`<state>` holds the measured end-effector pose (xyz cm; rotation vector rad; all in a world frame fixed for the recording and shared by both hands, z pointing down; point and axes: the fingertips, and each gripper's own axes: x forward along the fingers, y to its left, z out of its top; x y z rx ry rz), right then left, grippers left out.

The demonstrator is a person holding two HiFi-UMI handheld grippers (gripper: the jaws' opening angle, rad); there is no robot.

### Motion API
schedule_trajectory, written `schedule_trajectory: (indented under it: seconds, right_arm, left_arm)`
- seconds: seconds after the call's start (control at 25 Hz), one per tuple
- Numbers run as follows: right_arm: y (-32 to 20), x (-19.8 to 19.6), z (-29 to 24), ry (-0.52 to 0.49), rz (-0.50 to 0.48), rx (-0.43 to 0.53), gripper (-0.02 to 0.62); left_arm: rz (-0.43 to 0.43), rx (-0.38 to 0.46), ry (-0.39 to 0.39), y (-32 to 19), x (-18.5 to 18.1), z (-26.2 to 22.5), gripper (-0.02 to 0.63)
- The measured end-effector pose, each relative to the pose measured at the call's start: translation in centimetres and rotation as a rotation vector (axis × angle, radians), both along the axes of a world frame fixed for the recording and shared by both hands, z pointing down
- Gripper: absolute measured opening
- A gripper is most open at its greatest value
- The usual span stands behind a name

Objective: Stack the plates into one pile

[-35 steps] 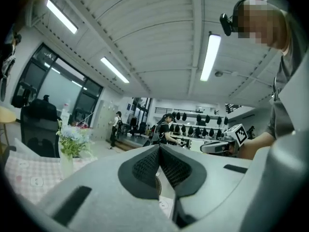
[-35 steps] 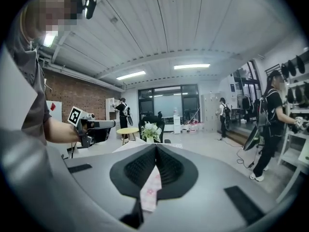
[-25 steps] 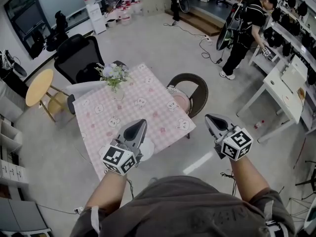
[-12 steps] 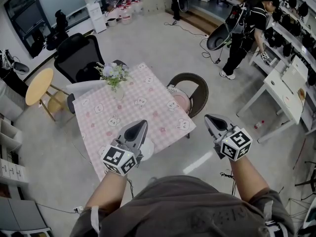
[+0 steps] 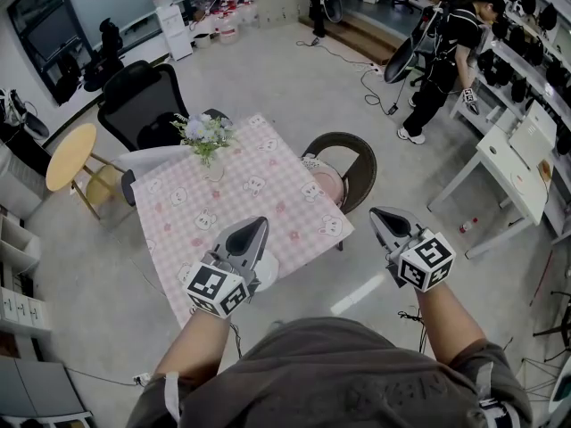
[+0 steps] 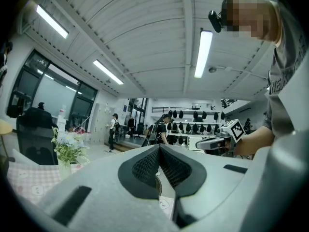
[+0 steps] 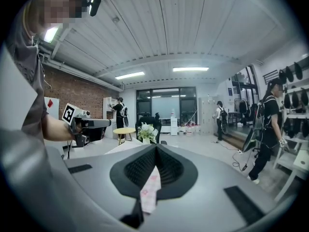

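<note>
A white plate (image 5: 267, 271) lies at the near edge of the pink checked table (image 5: 241, 194), mostly hidden under my left gripper (image 5: 260, 222). That gripper is held level above the table's near edge with its jaws closed tip to tip and nothing between them (image 6: 159, 147). A round pink thing (image 5: 327, 185), either a plate or a cushion, rests on the brown chair (image 5: 357, 154) at the table's right side. My right gripper (image 5: 375, 212) hovers over the floor to the right of the table. It is shut and empty (image 7: 155, 147).
A vase of flowers (image 5: 206, 139) stands at the table's far side. A black office chair (image 5: 138, 103) and a small yellow round table (image 5: 70, 157) are beyond it. A person (image 5: 446, 56) works by white desks (image 5: 513, 159) at the back right. Cables trail on the floor.
Both grippers have held still. Only the person at the back right has shifted, along with the dark round thing beside them.
</note>
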<state>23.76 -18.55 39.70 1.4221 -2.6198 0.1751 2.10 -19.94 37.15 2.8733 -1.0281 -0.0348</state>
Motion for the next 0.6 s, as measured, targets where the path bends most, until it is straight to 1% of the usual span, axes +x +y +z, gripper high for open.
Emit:
schedule_trajectory:
  seconds: [0.6]
  right_arm:
    - [0.33,-0.31,0.22,0.010,-0.017,-0.008,-0.009]
  left_arm:
    - [0.004,0.001,-0.011,0.32,0.18,0.01,0.006]
